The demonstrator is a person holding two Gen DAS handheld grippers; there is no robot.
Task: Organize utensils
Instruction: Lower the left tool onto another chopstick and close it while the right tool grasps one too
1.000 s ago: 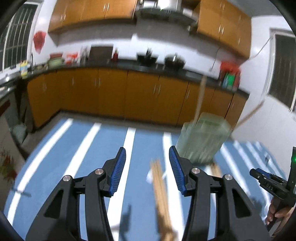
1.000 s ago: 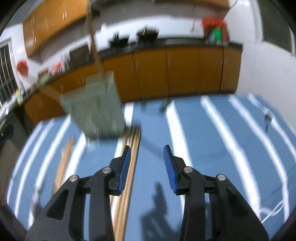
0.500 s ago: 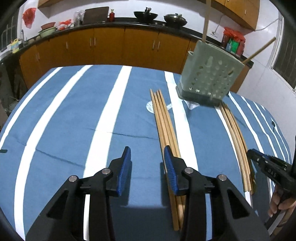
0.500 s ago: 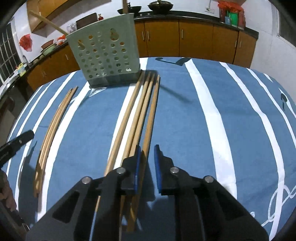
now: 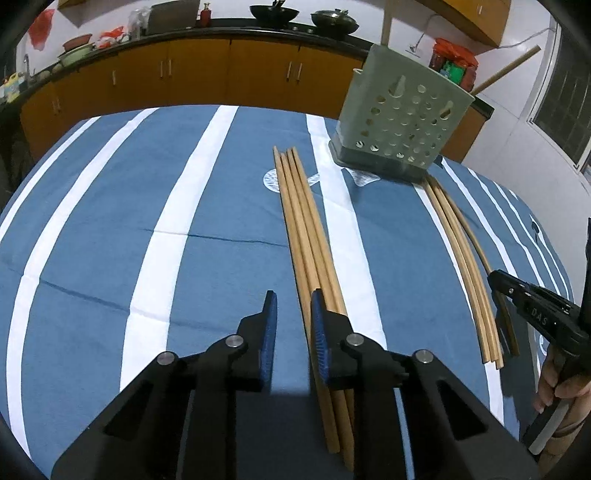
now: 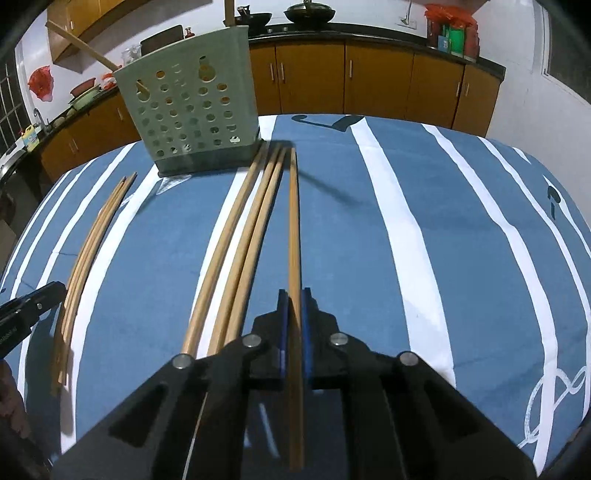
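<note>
Right hand-held gripper (image 6: 291,306) clamped on one chopstick (image 6: 293,229) near its lower end; left hand-held gripper (image 5: 291,314), jaws just closing, empty beside the bundle (image 5: 303,221). Light, stiff, smooth wood: likely to pivot.

A home kitchen. A dark countertop (image 5: 229,27) runs along the walls above orange-brown base cabinets (image 6: 376,77), with matching wall cabinets (image 5: 476,14) overhead; a wok (image 5: 274,11) and a lidded pan (image 5: 334,17) stand on the counter. In the foreground, a table under a blue, white-striped cloth (image 5: 110,206) carries a perforated green utensil holder (image 6: 192,107) and wooden chopsticks (image 5: 303,221).
</note>
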